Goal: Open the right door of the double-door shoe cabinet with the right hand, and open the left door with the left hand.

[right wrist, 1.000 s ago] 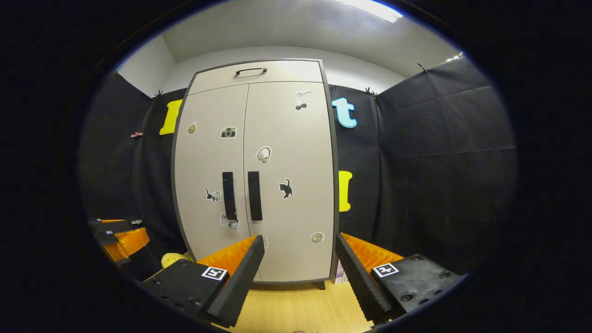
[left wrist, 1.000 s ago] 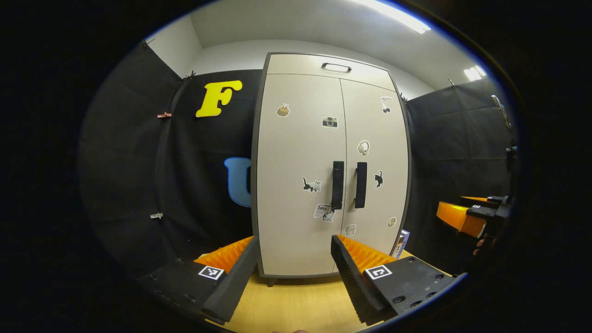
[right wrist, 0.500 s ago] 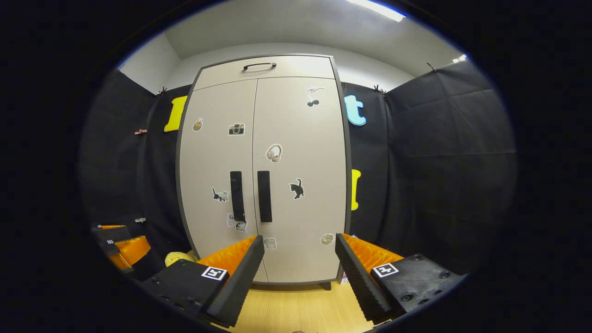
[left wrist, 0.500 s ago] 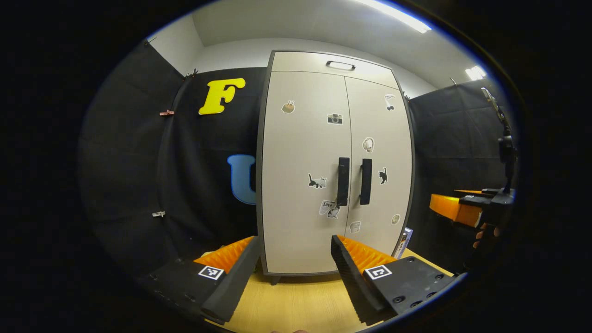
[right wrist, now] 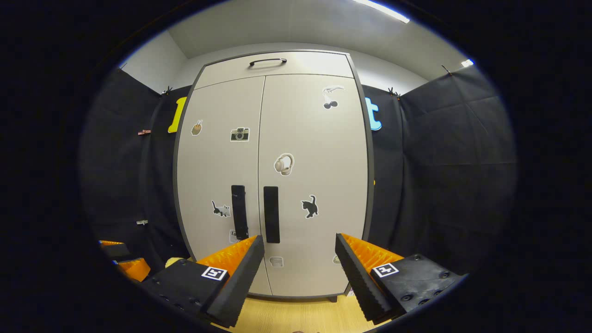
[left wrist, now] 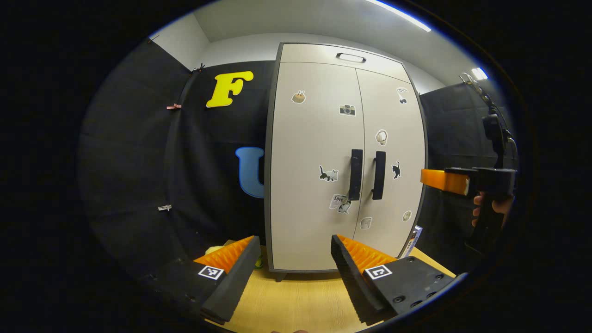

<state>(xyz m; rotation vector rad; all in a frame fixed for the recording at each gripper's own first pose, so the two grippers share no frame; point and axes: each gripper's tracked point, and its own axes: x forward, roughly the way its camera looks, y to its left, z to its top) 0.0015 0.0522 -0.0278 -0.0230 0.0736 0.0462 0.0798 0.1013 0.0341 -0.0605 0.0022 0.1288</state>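
The beige shoe cabinet [left wrist: 314, 152] [right wrist: 296, 138] stands upright with both doors closed and stickers on them. Two black vertical handles sit side by side at the middle seam: the left door's handle [left wrist: 355, 174] [right wrist: 238, 212] and the right door's handle [left wrist: 379, 175] [right wrist: 271, 214]. My left gripper [left wrist: 293, 252] is open, well short of the cabinet, nothing between its fingers. My right gripper [right wrist: 299, 249] is open too, closer to the doors, aimed a little right of the handles. In the left gripper view the right gripper [left wrist: 446, 180] is held by a hand [left wrist: 490, 210] at the right.
The cabinet stands on a light wooden floor [left wrist: 296, 300] [right wrist: 296, 317] against black cloth walls. A drawer with a black handle [left wrist: 350, 57] [right wrist: 267, 61] tops the cabinet. A small box [left wrist: 413, 238] leans by its right foot; something yellow [left wrist: 217, 249] lies at its left. The left gripper [right wrist: 125, 259] shows low left.
Both grippers have moved toward the cabinet, the right one more, so the doors look larger. In the left gripper view the right gripper has risen and come forward. Doors stay closed.
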